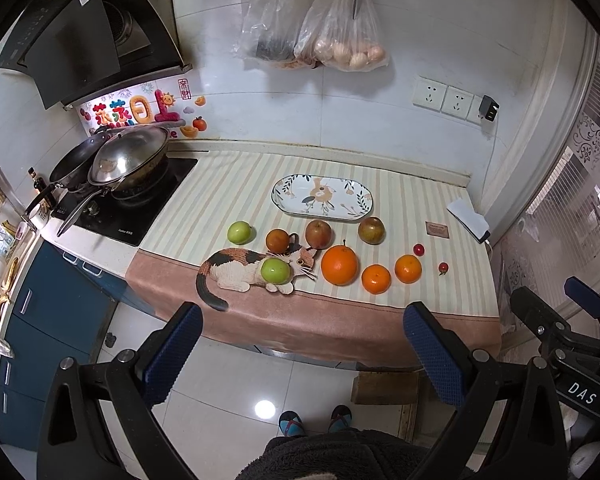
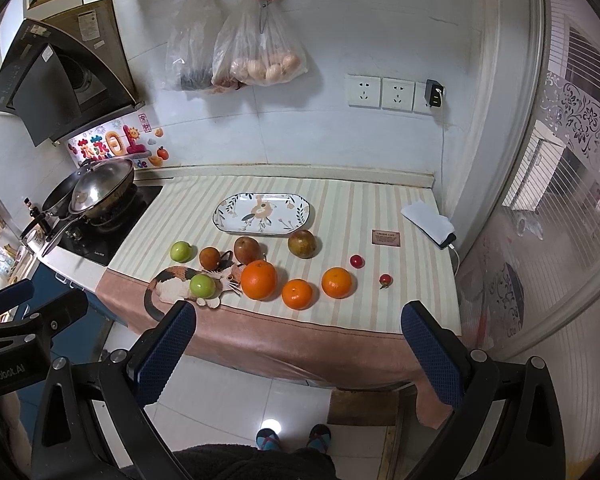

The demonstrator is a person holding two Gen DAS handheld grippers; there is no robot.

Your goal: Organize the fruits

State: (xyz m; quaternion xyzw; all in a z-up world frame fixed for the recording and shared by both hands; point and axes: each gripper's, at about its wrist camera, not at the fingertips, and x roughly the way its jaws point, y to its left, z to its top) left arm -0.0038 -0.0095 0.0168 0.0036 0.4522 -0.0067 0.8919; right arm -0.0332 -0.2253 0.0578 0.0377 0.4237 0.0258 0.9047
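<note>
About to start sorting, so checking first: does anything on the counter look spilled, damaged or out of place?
Nothing is spilled or broken. The plate is bare, with all the fruit loose on the cloth in front of it, one green apple on the cat picture.

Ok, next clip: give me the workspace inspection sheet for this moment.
Surface: striped cloth with a cat print covers the counter.
Job's things: floral plate empty; two green apples, three dark fruits, three oranges and two cherry tomatoes lie loose on the cloth.
Clutter: small card, folded white item at the right edge.
Grippers: left gripper and right gripper open, empty, short of the counter.
Cables: charger in the wall socket, cord hanging down.
Surroundings: wok on the stove, hanging bags, scissors.
</note>
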